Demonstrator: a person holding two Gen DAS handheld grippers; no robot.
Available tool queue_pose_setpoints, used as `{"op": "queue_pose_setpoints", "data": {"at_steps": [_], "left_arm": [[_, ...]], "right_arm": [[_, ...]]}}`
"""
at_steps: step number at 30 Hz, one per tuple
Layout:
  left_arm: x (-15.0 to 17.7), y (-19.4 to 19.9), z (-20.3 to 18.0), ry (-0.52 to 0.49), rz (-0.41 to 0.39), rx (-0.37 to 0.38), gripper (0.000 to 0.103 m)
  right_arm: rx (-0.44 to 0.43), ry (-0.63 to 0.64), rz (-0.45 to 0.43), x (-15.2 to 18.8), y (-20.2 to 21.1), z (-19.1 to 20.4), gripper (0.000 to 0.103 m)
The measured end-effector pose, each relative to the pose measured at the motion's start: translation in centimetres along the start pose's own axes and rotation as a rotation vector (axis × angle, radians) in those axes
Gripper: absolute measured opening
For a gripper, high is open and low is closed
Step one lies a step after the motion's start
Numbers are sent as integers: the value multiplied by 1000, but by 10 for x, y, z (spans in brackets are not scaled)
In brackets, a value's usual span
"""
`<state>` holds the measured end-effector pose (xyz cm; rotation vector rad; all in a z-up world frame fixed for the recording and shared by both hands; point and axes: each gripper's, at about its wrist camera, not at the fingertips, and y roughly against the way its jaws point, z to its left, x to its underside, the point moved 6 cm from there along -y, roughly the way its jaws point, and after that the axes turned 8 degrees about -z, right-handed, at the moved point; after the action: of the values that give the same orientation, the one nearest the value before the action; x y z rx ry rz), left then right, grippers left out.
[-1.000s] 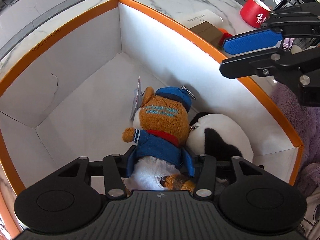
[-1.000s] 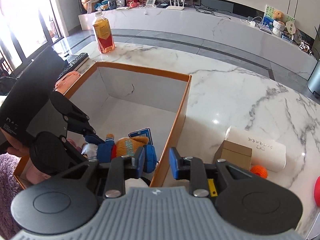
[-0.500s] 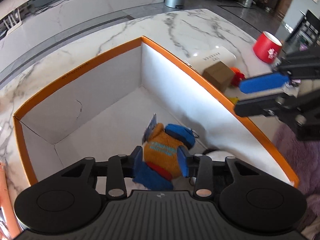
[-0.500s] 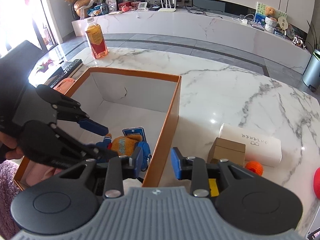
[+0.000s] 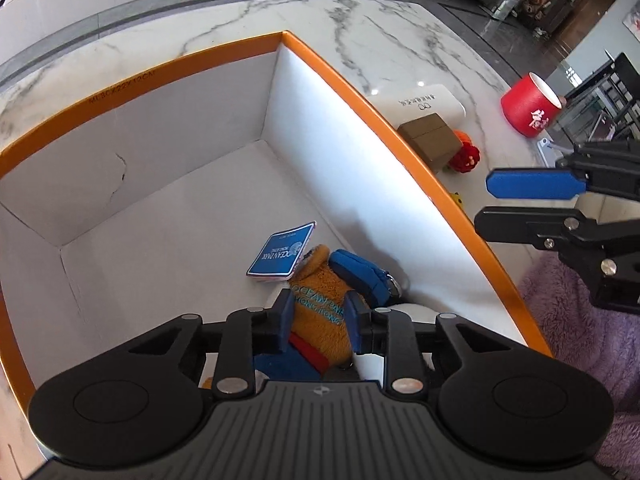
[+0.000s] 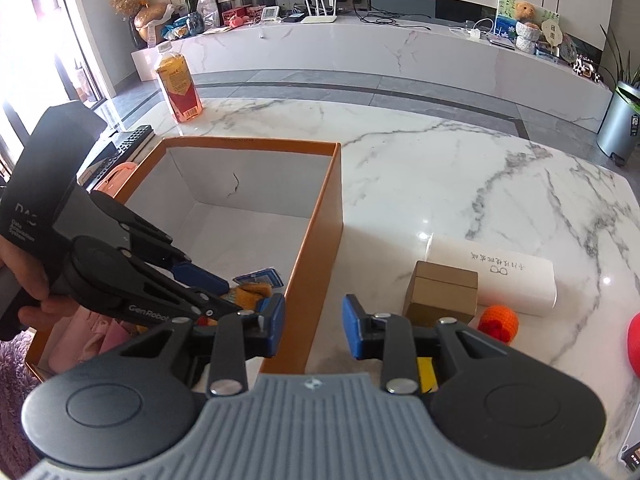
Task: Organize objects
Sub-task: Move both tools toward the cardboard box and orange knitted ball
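Observation:
An orange-rimmed white box (image 5: pixel 360 92) stands on the marble table, also in the right wrist view (image 6: pixel 320 216). Inside it lies a brown plush bear (image 5: pixel 320 300) with a blue cap, blue jacket and a blue tag (image 5: pixel 282 254); a white and black plush (image 5: pixel 408 312) lies beside it. My left gripper (image 5: pixel 318 316) is open above the bear, its pads at either side of the head without squeezing. My right gripper (image 6: pixel 312 330) is open and empty over the box's right wall; it also shows in the left wrist view (image 5: pixel 532 200).
Right of the box lie a brown carton (image 6: pixel 442 294), a white case (image 6: pixel 492 276), an orange-red knitted toy (image 6: pixel 498 324) and a red cup (image 5: pixel 530 108). A juice bottle (image 6: pixel 178 84) stands behind the box. Purple fleece (image 5: pixel 580 328) lies at the near right.
My left gripper has let go of the bear and risen away from it; the bear stays in the box with its tag flipped face up. My right gripper has drawn back slightly.

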<state>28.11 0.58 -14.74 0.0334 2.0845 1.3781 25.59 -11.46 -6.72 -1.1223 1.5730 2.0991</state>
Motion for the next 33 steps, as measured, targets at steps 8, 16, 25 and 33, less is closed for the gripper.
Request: {"op": "queue_pose_setpoints", "data": {"at_steps": [8,16,25,33], "left_arm": [[-1,19,-12,-16,-98,-52,32],[-19,72,-63,-127,-280,-95,34],[-38,54,-132,-321,-298,-71,52],[-56,-6,-160,-504,-210,-119,67]], "right_arm": [[8,-12,-22,-1,11,-4,34],[45,-47,-57,6,38,-29,38],[147,-158,-42,43,55,-97,40],[194,-253,-34,60,36,-141,54]]}}
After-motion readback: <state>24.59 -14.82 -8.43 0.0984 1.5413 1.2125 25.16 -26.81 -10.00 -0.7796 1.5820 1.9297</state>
